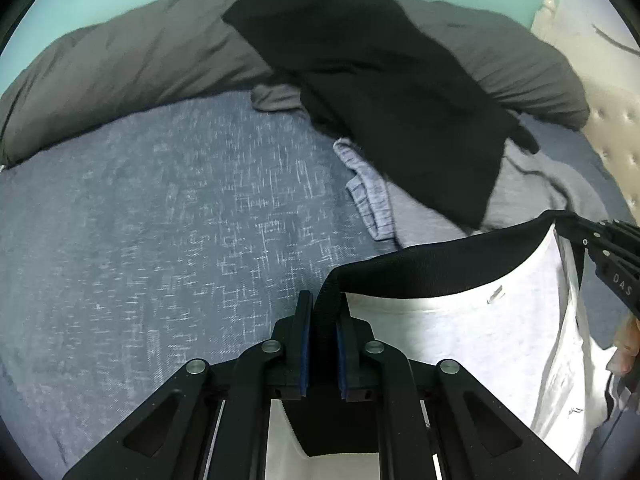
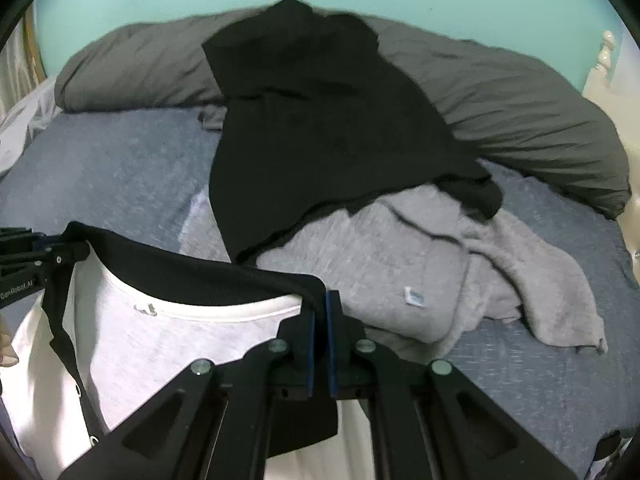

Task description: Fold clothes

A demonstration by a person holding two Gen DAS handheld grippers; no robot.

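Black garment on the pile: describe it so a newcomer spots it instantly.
Start at the rolled dark grey duvet along the far side of the bed, by the teal wall. Draped from it down onto the light grey clothes is the black garment. It is the only all-black piece lying loose, topmost on the pile.

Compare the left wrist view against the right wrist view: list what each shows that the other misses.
Left wrist only: a blue striped garment beside the black garment.

Right wrist only: a small label on the grey garment, and pale cloth at the bed's left edge.

Both: the left gripper and right gripper shut on the white garment by its black collar, and the grey duvet.
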